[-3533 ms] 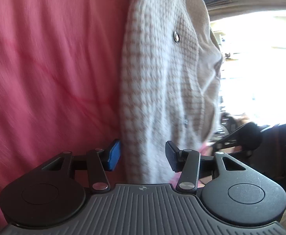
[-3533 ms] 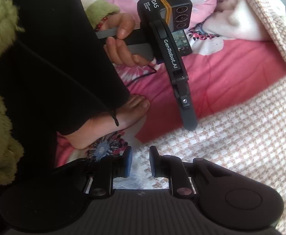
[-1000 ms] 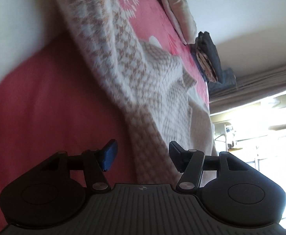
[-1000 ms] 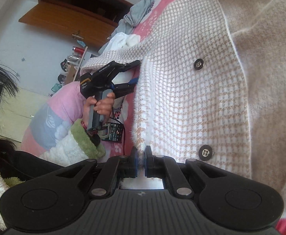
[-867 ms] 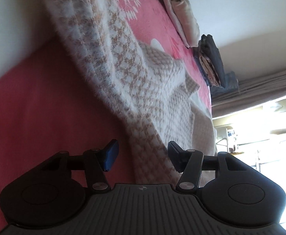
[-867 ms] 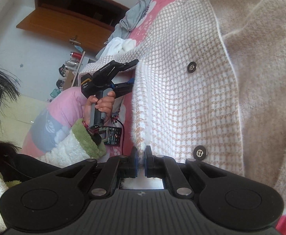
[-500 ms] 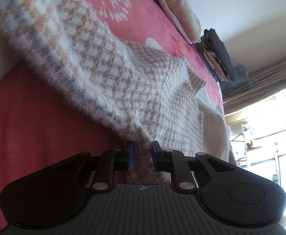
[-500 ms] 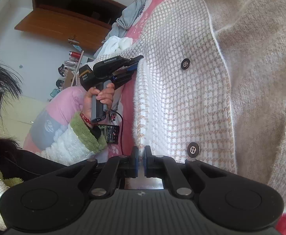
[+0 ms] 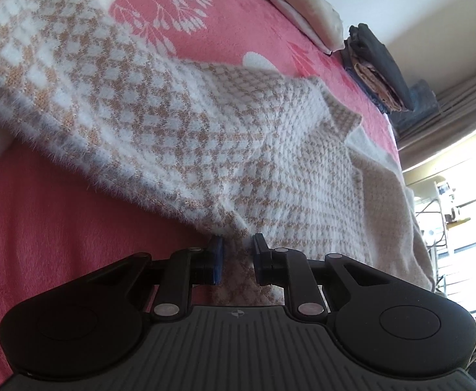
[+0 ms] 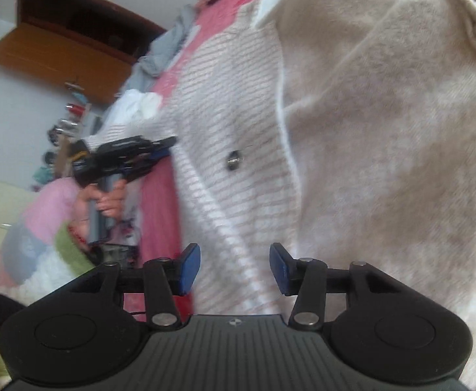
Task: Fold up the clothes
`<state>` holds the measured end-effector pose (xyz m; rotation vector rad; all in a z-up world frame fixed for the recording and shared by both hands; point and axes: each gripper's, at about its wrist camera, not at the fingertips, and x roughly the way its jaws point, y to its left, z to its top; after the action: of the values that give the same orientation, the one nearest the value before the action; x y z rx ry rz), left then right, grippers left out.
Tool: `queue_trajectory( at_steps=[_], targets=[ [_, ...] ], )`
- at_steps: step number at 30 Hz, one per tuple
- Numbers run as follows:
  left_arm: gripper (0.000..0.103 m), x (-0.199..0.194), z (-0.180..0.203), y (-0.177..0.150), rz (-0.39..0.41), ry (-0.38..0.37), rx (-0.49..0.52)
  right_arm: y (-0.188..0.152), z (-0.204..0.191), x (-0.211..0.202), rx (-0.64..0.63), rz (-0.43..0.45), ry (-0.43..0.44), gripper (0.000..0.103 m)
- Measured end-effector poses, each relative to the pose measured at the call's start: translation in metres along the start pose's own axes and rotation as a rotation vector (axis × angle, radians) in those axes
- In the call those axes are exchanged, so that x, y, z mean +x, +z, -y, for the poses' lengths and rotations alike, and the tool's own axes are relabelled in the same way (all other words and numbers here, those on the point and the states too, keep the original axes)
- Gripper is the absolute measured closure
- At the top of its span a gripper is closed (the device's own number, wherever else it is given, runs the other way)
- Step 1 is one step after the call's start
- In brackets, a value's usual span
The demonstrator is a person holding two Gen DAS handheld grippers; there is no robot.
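Right gripper point(image 10: 234, 267) has let go, fingers now wide apart over the cardigan point(image 10: 247, 169); left gripper point(image 9: 237, 260) stays pinched on its fuzzy edge.

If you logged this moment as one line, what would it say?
task: fold clothes | left gripper: shut on cardigan edge | right gripper: open over cardigan | surface: pink bedspread

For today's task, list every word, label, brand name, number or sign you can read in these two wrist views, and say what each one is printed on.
No text can be read in either view.
Left gripper: seen from the right wrist view, its body is too blurred to show any lettering.
Both gripper bases carry only a small round cross mark, not a word.
The cardigan and pink blanket show patterns only.
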<state>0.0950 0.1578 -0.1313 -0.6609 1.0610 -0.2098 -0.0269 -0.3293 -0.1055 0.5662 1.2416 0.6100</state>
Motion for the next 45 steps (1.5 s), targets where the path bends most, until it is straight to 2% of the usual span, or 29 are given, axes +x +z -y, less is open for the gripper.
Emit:
queue_trajectory(
  at_steps=[3,4,8,11,14,19,20,21,22,26,28,30,31,32,33,35,36,38,41,45],
  targets=[
    [0.085,-0.003,-0.005,-0.001,-0.003,-0.020,0.000,-0.001,0.005,0.015,-0.010,-0.023,-0.071,0.053],
    [0.084,-0.004,-0.006,-0.002,-0.004,-0.023,0.004,-0.002,0.005,0.017,-0.013,-0.027,-0.067,0.053],
    [0.084,-0.008,-0.009,-0.003,-0.009,-0.031,0.019,-0.011,-0.008,0.018,-0.063,-0.056,0.043,0.053],
    [0.082,-0.011,-0.009,-0.004,-0.011,-0.040,0.030,-0.019,-0.025,0.027,-0.173,-0.099,0.006,0.051],
    [0.078,-0.018,-0.011,-0.013,-0.020,-0.063,0.045,-0.025,-0.030,0.043,-0.232,-0.140,-0.026,0.041],
    [0.070,-0.038,-0.019,-0.041,-0.074,-0.120,0.054,-0.034,-0.034,0.068,-0.297,-0.211,-0.012,0.043],
    [0.069,-0.042,-0.020,-0.049,-0.085,-0.128,0.056,-0.037,-0.035,0.070,-0.308,-0.227,0.001,0.058],
    [0.069,-0.046,-0.024,-0.056,-0.096,-0.136,0.051,-0.039,-0.039,0.072,-0.320,-0.242,0.026,0.082],
    [0.069,-0.050,-0.028,-0.063,-0.106,-0.143,0.044,-0.042,-0.045,0.072,-0.339,-0.254,0.058,0.087],
    [0.069,-0.064,-0.045,-0.088,-0.135,-0.160,0.016,-0.053,-0.075,0.081,-0.410,-0.313,0.185,0.090],
    [0.068,-0.068,-0.055,-0.096,-0.145,-0.160,-0.001,-0.060,-0.096,0.095,-0.453,-0.351,0.254,0.090],
    [0.068,-0.072,-0.064,-0.103,-0.155,-0.165,-0.017,-0.069,-0.112,0.121,-0.480,-0.388,0.285,0.083],
    [0.068,-0.074,-0.067,-0.105,-0.156,-0.167,-0.020,-0.074,-0.118,0.136,-0.477,-0.416,0.281,0.079],
    [0.068,-0.076,-0.070,-0.106,-0.157,-0.168,-0.021,-0.079,-0.123,0.150,-0.475,-0.448,0.276,0.063],
    [0.068,-0.078,-0.072,-0.107,-0.154,-0.168,-0.020,-0.084,-0.128,0.159,-0.477,-0.491,0.270,0.053],
    [0.068,-0.082,-0.075,-0.109,-0.148,-0.172,-0.020,-0.090,-0.136,0.161,-0.502,-0.534,0.268,0.052],
    [0.068,-0.084,-0.076,-0.110,-0.147,-0.178,-0.022,-0.090,-0.138,0.156,-0.516,-0.533,0.265,0.050],
    [0.068,-0.088,-0.074,-0.111,-0.157,-0.204,-0.002,-0.082,-0.133,0.135,-0.511,-0.463,0.221,0.046],
    [0.066,-0.092,-0.064,-0.113,-0.196,-0.252,0.072,-0.051,-0.099,0.090,-0.357,-0.278,0.099,0.046],
    [0.065,-0.091,-0.047,-0.125,-0.282,-0.341,0.170,-0.026,-0.046,0.037,-0.140,-0.064,-0.170,0.045]
  ],
)
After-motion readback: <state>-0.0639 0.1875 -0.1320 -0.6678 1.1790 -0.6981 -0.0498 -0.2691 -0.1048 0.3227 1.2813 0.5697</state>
